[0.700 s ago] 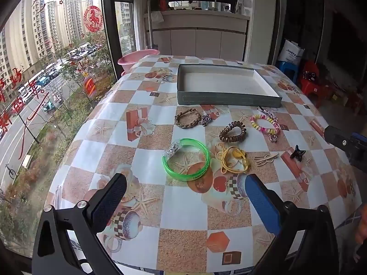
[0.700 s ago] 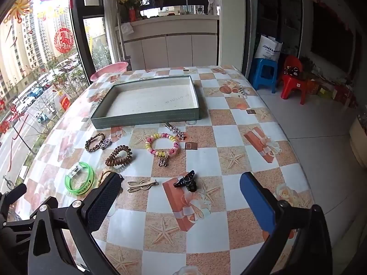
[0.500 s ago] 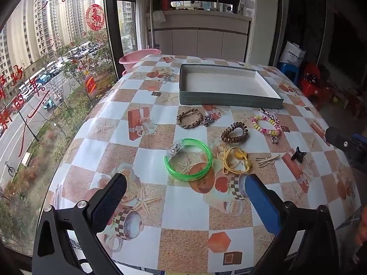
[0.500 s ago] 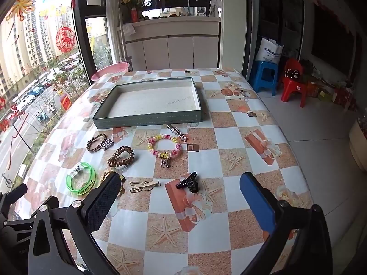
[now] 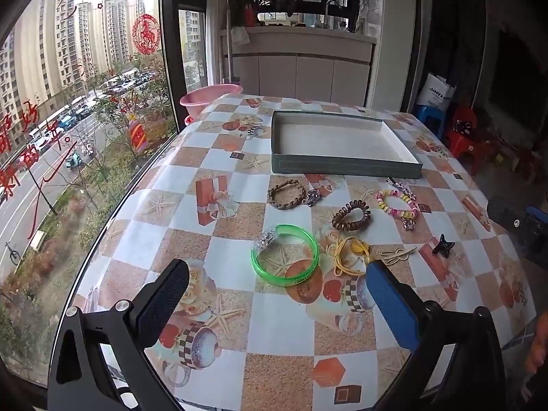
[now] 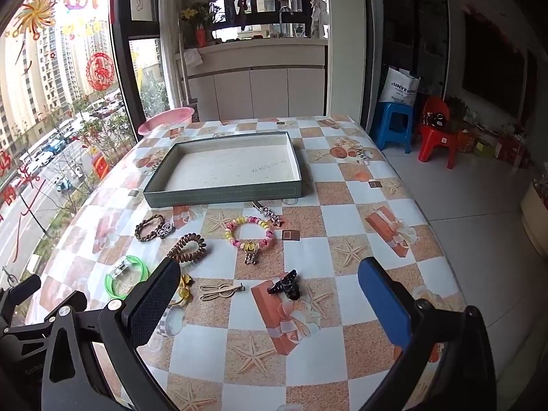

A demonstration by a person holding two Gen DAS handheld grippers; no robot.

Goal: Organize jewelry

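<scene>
Hovering wide-spread above the table, the left gripper and right gripper hold nothing. Jewelry lies scattered just in front of the grey tray: green bangle, coil hair tie, beaded bracelet, black claw clip.

Shallow green tray, bare inside, jewelry scattered before it, perhaps 8 pieces

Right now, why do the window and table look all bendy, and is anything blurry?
Left wrist view: the fisheye lens curves the window frame and table edge; bright daylight outside. Right wrist view: same bending; the tray and jewelry look sharp.
</scene>
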